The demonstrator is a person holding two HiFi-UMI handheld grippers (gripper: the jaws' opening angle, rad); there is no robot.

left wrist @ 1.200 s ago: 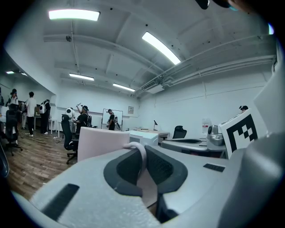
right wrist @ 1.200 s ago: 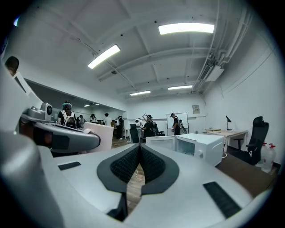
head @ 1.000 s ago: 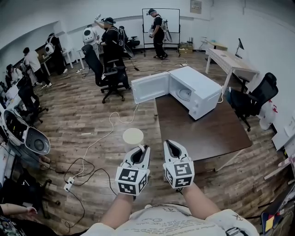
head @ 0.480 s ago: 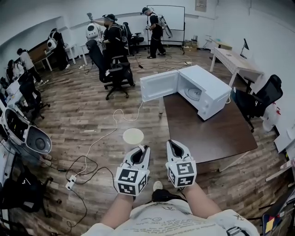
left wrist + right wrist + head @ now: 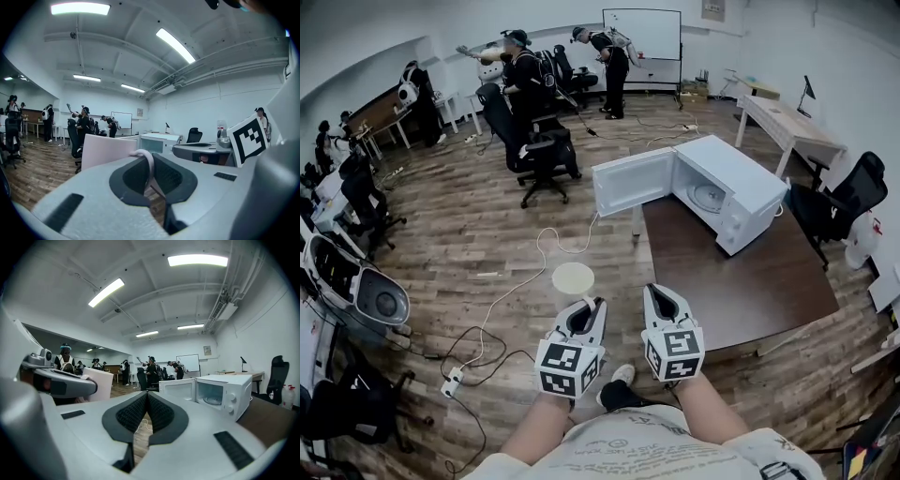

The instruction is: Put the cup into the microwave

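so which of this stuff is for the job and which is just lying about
Job: cup, its handle in the left gripper; open microwave; brown table under it.
Lying about: black office chair, power strip, whiteboard.

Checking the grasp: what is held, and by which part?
The left hand-held gripper holds the cup by its handle; the right hand-held gripper holds nothing.

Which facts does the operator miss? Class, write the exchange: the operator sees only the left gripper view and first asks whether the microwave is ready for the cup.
Observer: Yes; the head view shows the microwave with its door swung wide open.
Operator: Is the right gripper free?
Observer: Its jaws are together, nothing between them.
Operator: Anything inside the microwave?
Observer: Only the turntable shows in the right gripper view.
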